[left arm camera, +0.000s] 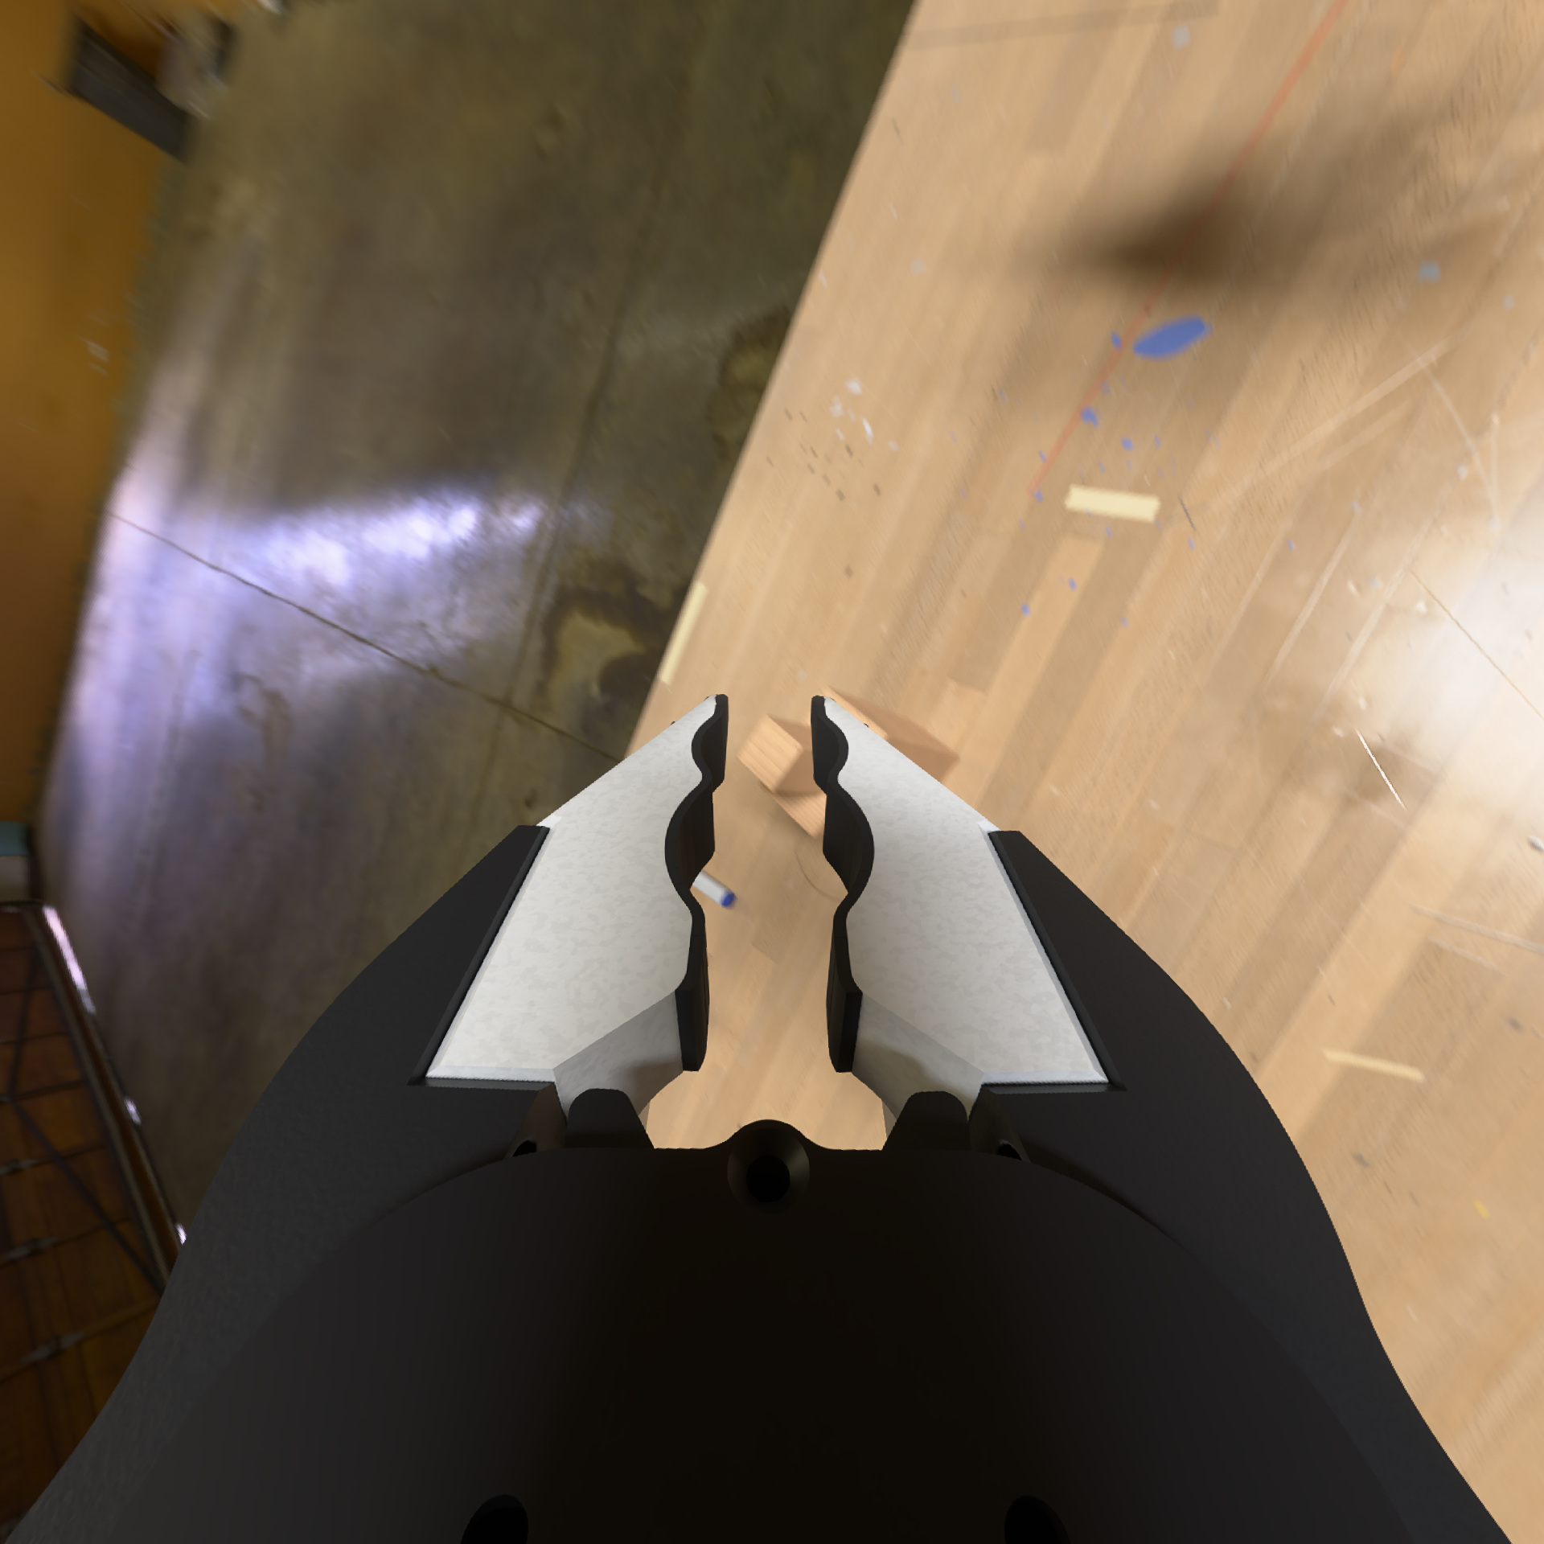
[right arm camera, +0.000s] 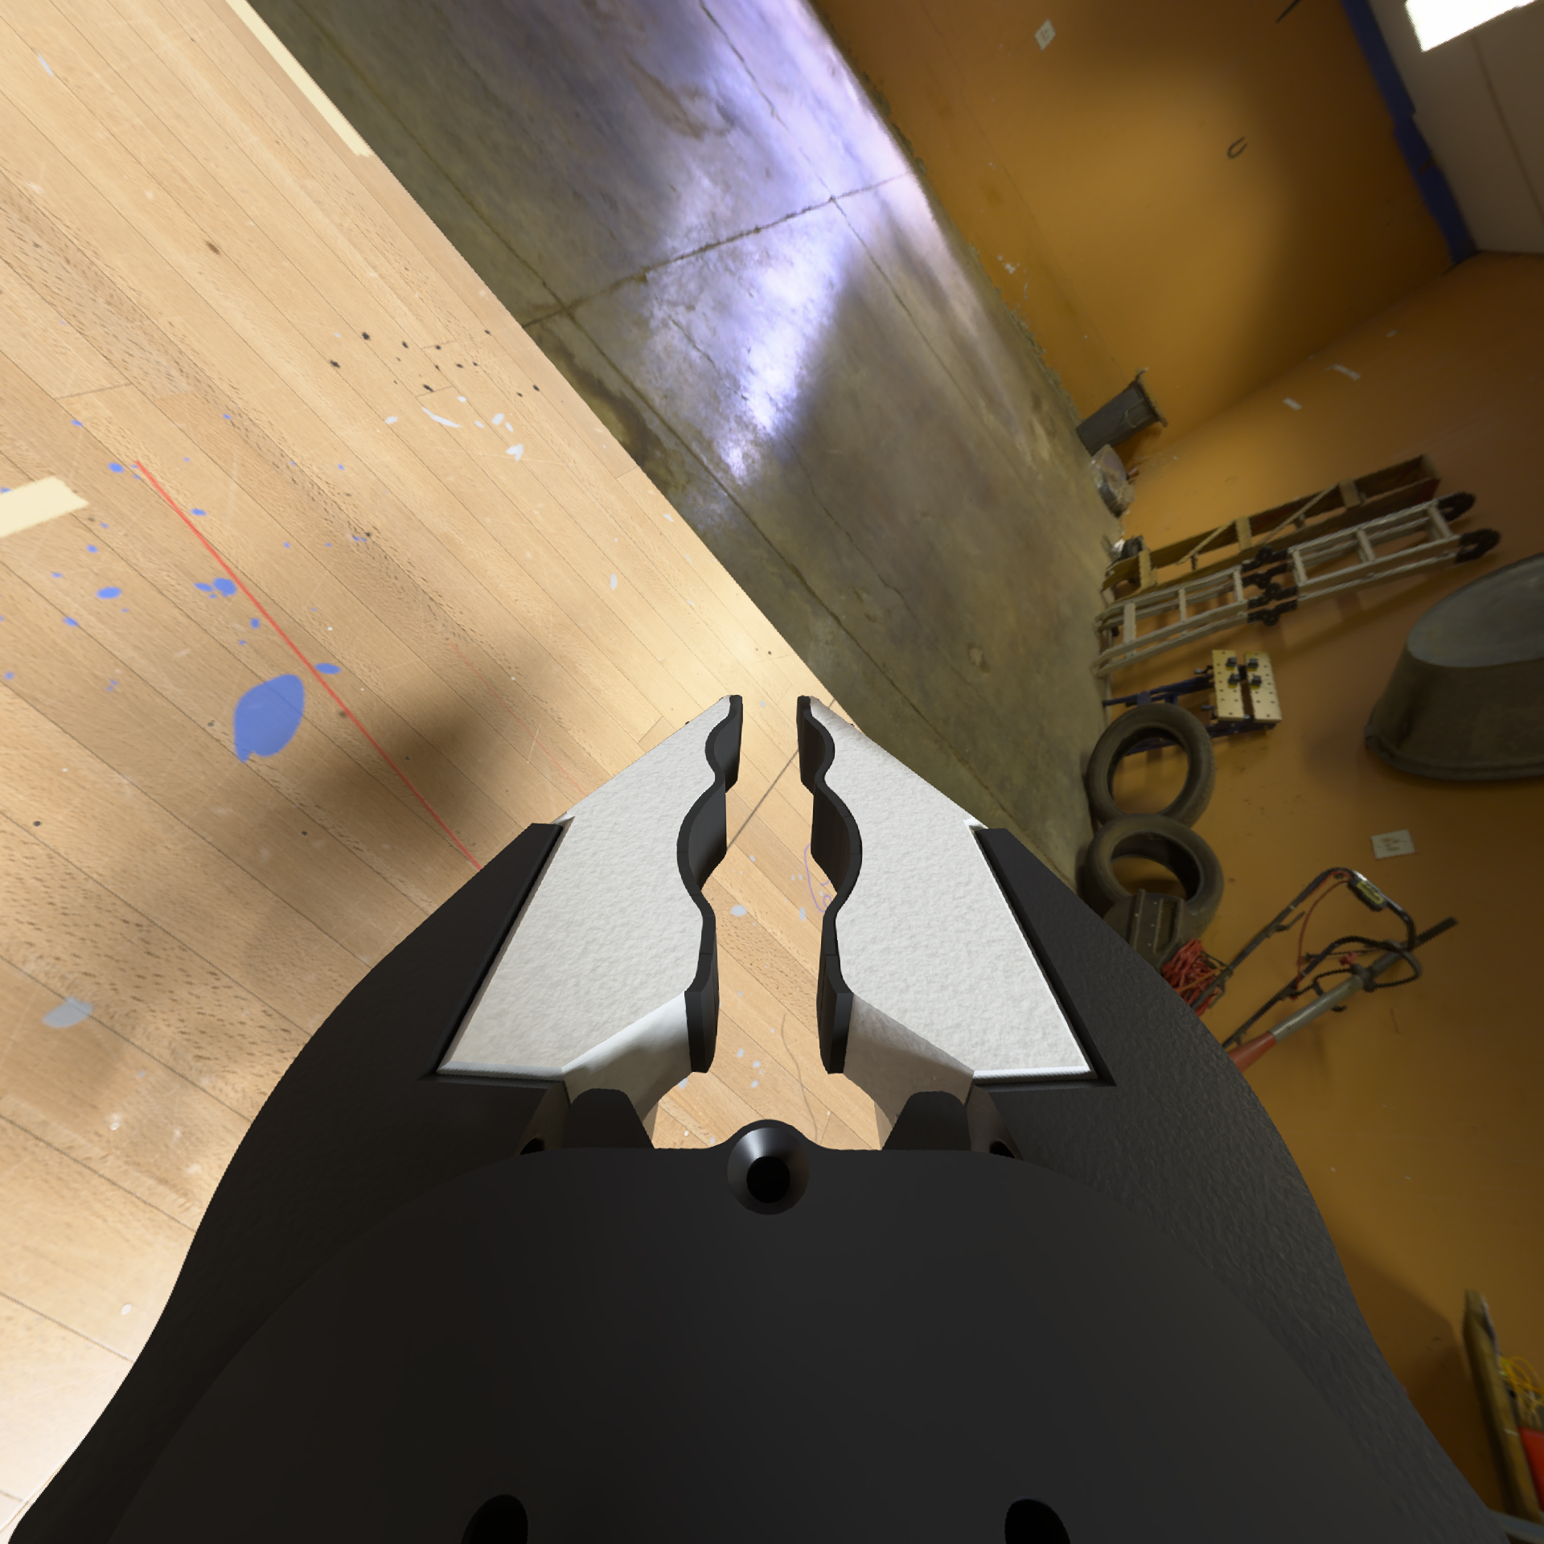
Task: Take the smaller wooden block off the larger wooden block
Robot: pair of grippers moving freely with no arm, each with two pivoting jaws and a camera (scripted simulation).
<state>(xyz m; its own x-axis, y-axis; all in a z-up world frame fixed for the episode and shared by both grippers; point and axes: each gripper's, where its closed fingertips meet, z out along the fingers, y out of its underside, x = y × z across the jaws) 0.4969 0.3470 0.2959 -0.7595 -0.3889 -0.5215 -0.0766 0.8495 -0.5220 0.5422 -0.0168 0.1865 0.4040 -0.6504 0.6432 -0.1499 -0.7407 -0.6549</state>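
In the left wrist view my left gripper is open and empty, held above the wooden table. The smaller wooden block shows in the gap between the fingertips, below and apart from them. The larger wooden block lies against it on the right, partly hidden by the right finger. I cannot tell whether the small one rests on it. In the right wrist view my right gripper is open and empty over the table near its edge. No block shows there.
A white pen with a blue tip lies on the table near the blocks. The table edge runs close to the blocks, with concrete floor beyond. Tyres, a ladder and a tub stand far off.
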